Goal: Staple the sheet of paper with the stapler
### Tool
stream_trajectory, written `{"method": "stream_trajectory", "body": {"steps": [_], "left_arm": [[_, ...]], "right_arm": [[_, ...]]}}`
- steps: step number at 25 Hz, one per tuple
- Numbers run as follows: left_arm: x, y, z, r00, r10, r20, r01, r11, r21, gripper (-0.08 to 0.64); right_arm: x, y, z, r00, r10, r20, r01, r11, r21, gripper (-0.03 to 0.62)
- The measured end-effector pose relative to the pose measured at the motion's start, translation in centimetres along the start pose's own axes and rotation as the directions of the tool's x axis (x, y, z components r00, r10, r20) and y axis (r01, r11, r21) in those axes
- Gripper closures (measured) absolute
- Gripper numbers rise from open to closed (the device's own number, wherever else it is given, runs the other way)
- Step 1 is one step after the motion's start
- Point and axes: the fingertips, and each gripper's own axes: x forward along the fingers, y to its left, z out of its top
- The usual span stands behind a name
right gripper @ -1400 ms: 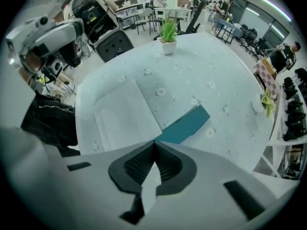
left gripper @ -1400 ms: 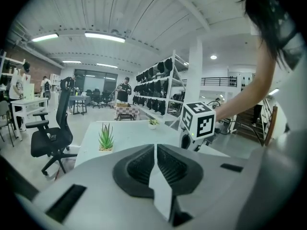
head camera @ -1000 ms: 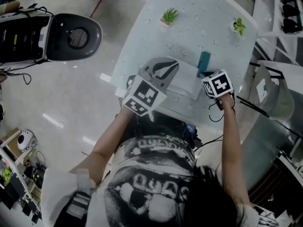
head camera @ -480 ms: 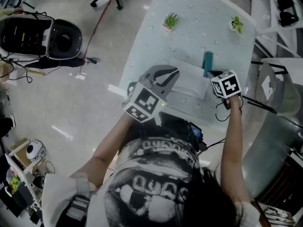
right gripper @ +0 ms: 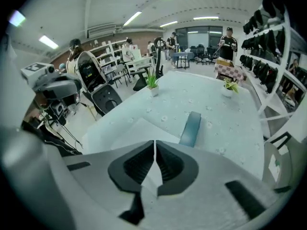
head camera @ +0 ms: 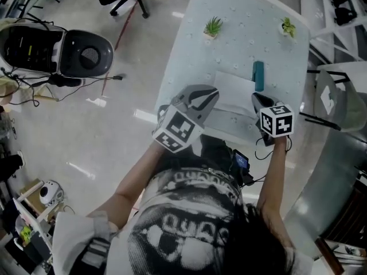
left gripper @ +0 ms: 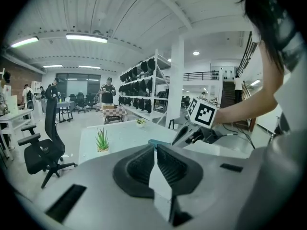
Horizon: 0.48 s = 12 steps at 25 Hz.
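Sheet of paper [head camera: 236, 92] is laid flat on the table [head camera: 241, 16], close to the near edge and right of the middle. Stapler [head camera: 258, 75], teal, is set at the sheet's far right corner, toward the table's right edge, with its long axis running near to far. Whether its near end overlaps the sheet cannot be told.

Left gripper [left gripper: 154, 150]: jaws are pressed together. It is held at the sheet's left edge, by the table's near left corner. No paper is seen between the pads, and a pinch on the sheet's edge cannot be confirmed from either view.

Right gripper [right gripper: 154, 147]: jaws have just been opening, but only a hairline slit is seen, with nothing in it. It is held above the near right part of the table and angled steeply down. The sheet and stapler are seen just beyond its tips, and neither is touched.

Two small potted plants are placed well apart near the far edge, one [head camera: 213, 26] toward the left corner and one [head camera: 287, 27] toward the right corner.
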Motion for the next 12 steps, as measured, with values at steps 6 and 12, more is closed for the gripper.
{"method": "stream_trajectory", "body": {"steps": [6, 12], "left_arm": [[-1.5, -0.3, -1.0, 0.996, -0.089, -0.015, 0.089, 0.996, 0.026, 0.545], [-2.1, -1.5, -2.3, 0.983, -0.178, -0.048, 0.181, 0.982, 0.062, 0.545]], "right_arm": [[-1.2, 4.1, -0.1, 0.992, -0.054, 0.118, 0.041, 0.993, 0.111, 0.577], [-2.1, 5.8, 0.1, 0.962, -0.149, 0.229, 0.104, 0.975, 0.194, 0.563]]}}
